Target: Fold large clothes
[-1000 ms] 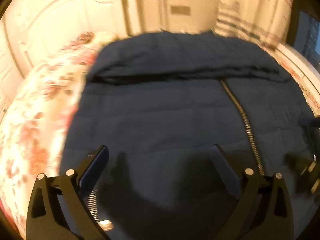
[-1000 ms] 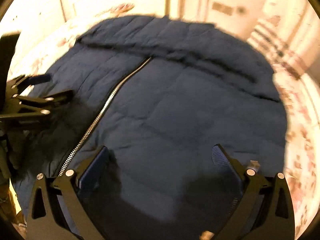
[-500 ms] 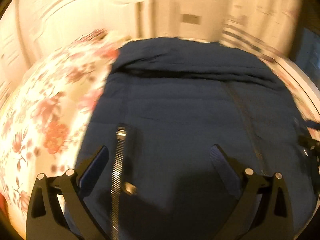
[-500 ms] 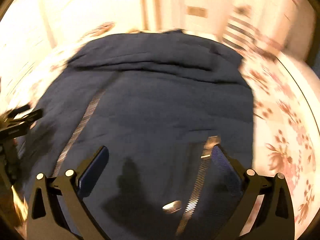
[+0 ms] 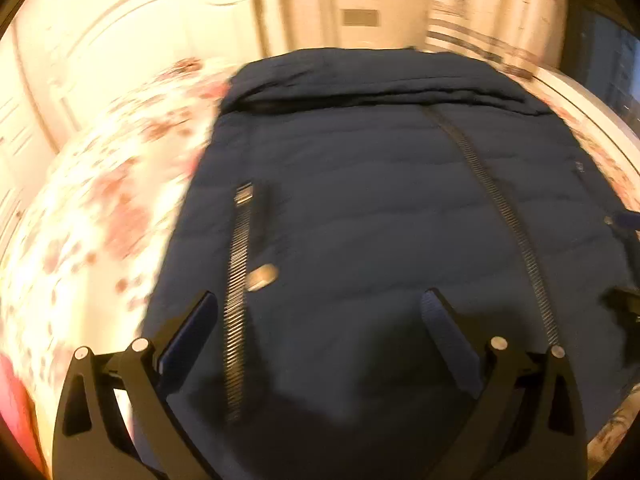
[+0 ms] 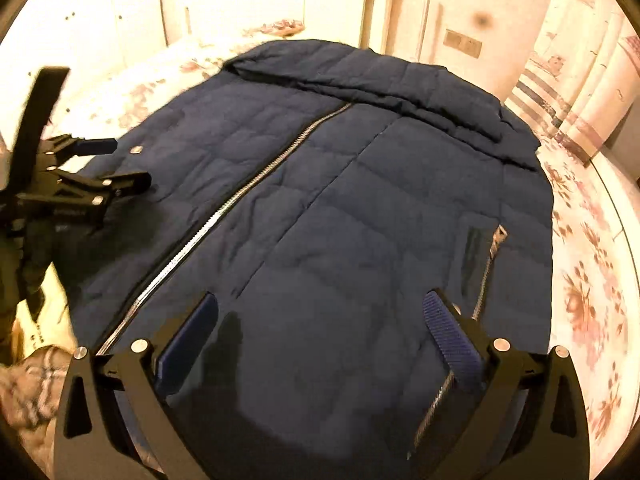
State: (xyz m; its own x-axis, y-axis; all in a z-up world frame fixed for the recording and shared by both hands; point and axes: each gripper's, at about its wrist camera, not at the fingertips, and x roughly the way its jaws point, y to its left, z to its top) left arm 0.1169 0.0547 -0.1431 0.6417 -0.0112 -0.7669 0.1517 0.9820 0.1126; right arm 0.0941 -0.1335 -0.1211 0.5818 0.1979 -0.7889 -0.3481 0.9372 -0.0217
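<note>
A large navy quilted jacket [image 5: 360, 200] lies flat on the bed, front up, with a silver centre zipper [image 5: 504, 208] and a pocket zipper [image 5: 238, 280]. It also shows in the right wrist view [image 6: 340, 200], where its centre zipper [image 6: 240, 196] runs diagonally and a pocket zipper [image 6: 490, 268] sits at the right. My left gripper [image 5: 318, 320] is open and empty above the jacket's lower left part. My right gripper [image 6: 320, 320] is open and empty above the lower right part. The left gripper also appears in the right wrist view [image 6: 112, 164] at the jacket's left edge.
The bed has a white floral sheet [image 5: 100, 220] [image 6: 588, 280]. A white headboard and wall panels [image 5: 140, 40] stand beyond it. Curtains [image 6: 580, 60] hang at the far right. A plaid cloth [image 6: 32, 380] lies at the lower left.
Both grippers have swung outward: the left view shifted left, bringing the left pocket zipper into sight; the right view shifted right, bringing in the right pocket zipper. Both stayed open.
</note>
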